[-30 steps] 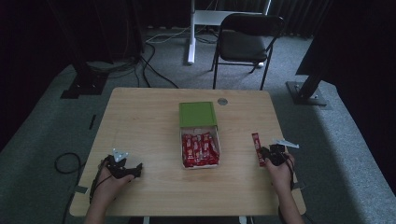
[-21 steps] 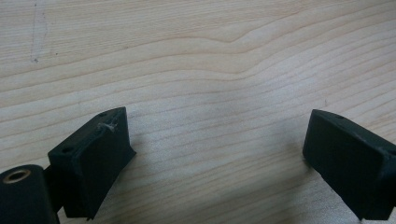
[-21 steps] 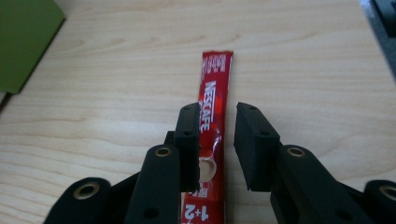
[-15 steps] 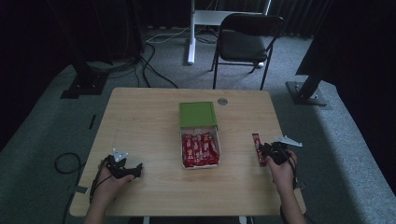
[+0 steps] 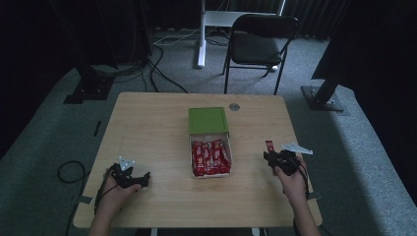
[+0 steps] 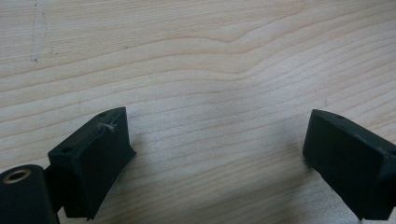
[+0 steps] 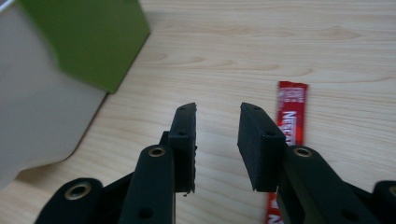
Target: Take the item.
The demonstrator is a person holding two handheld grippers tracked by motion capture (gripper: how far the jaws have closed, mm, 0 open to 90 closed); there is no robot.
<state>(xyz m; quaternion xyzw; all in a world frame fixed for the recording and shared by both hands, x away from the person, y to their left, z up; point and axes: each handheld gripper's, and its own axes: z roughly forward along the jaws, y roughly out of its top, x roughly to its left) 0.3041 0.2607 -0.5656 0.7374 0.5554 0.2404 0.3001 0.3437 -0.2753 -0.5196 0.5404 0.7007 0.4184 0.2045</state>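
Observation:
A white box (image 5: 209,139) with its green lid (image 5: 208,120) folded back sits mid-table, full of red sachets (image 5: 210,156). One loose red sachet (image 5: 269,145) lies flat on the wood to the box's right. My right gripper (image 5: 269,157) hovers just above its near end. Its jaws have just been opening and nothing is between them. In the right gripper view, that sachet (image 7: 292,112) lies beside the right jaw of my right gripper (image 7: 217,126), with the green lid (image 7: 88,37) at the left. My left gripper (image 5: 144,178) rests open at the near left, over bare wood in its own view (image 6: 219,154).
The wooden table (image 5: 157,128) has a round grommet (image 5: 234,106) behind the box. A black folding chair (image 5: 260,44) stands beyond the far edge. Cables (image 5: 69,169) lie on the carpet at the left.
My right gripper has opened its jaws and risen a little, while the red sachet stays flat on the table. The left gripper has not moved.

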